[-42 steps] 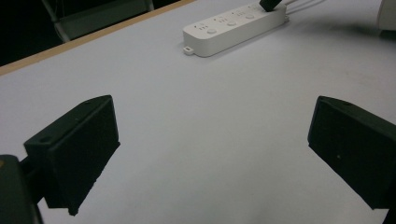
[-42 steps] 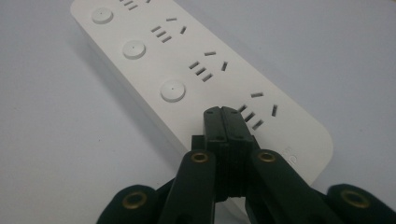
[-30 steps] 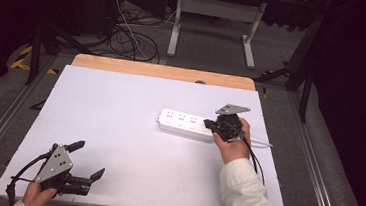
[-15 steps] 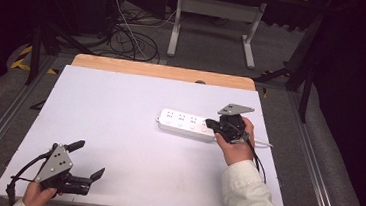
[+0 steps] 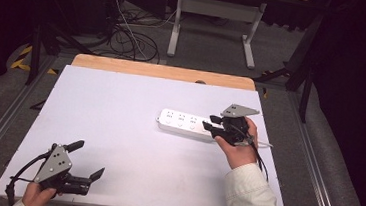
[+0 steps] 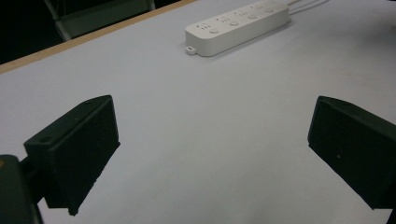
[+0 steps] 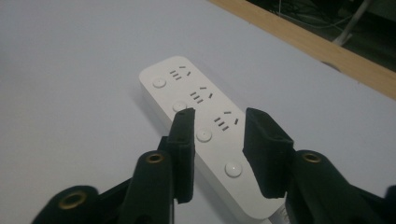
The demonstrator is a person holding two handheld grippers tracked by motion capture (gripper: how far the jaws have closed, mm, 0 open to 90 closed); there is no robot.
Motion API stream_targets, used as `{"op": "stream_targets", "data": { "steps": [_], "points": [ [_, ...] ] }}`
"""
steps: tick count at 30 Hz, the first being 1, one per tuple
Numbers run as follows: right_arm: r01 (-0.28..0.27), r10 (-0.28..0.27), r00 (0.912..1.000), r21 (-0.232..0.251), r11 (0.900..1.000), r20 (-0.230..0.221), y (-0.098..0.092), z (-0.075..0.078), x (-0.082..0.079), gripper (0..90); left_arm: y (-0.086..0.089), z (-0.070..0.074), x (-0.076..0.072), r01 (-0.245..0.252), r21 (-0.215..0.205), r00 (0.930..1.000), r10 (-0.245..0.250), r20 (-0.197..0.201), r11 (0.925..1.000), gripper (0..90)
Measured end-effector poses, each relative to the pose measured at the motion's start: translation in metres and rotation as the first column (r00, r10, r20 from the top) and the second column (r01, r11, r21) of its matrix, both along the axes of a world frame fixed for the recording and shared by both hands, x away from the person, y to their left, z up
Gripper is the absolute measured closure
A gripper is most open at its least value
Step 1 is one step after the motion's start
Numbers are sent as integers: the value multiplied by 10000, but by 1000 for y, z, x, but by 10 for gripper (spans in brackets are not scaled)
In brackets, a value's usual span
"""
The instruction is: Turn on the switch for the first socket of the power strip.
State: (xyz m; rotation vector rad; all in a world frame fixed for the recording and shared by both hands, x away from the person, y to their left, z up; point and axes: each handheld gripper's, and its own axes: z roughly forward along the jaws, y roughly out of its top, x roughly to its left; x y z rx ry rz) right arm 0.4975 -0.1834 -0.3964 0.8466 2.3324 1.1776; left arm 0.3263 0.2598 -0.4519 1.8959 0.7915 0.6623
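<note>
Power strip at frame centre-right: my right gripper has barely shifted, jaws part-open above its buttons; left gripper stays wide, idle.

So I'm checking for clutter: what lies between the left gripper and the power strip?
Nothing: in the left gripper view, bare white table runs from the open left gripper to the power strip.
</note>
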Motion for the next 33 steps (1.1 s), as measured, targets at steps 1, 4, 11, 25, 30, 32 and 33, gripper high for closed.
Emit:
{"op": "stream_targets", "data": {
  "steps": [1,4,11,25,30,32,33],
  "points": [
    [0,0,10000,0,10000,0,0,0,0,565,0,0,0,5,11,10000,-5,-24,10000,25],
    [-178,174,9996,169,9997,201,-2,5,-7,488,0,0,0,-6,0,10000,6,-4,10000,25],
    [-621,613,9979,426,9972,191,-5,12,-26,369,-1,0,0,-29,18,10000,29,2,10000,25],
    [-789,861,9955,1582,9842,-393,-19,3,-59,330,-1,0,-1,-50,-22,10000,50,3,10000,25],
    [-1159,1165,9932,1672,9791,58,-26,-7,-69,266,-1,0,-2,-37,-53,10000,37,-24,10000,25],
    [-1262,1260,9920,1761,9763,122,-28,-10,-72,232,-1,1,-2,14,-113,10000,-15,-66,9999,24],
    [-1246,1255,9921,1769,9763,61,-29,-11,-74,214,-1,1,-2,26,-98,10000,-26,-40,9999,23]
  ]
}}
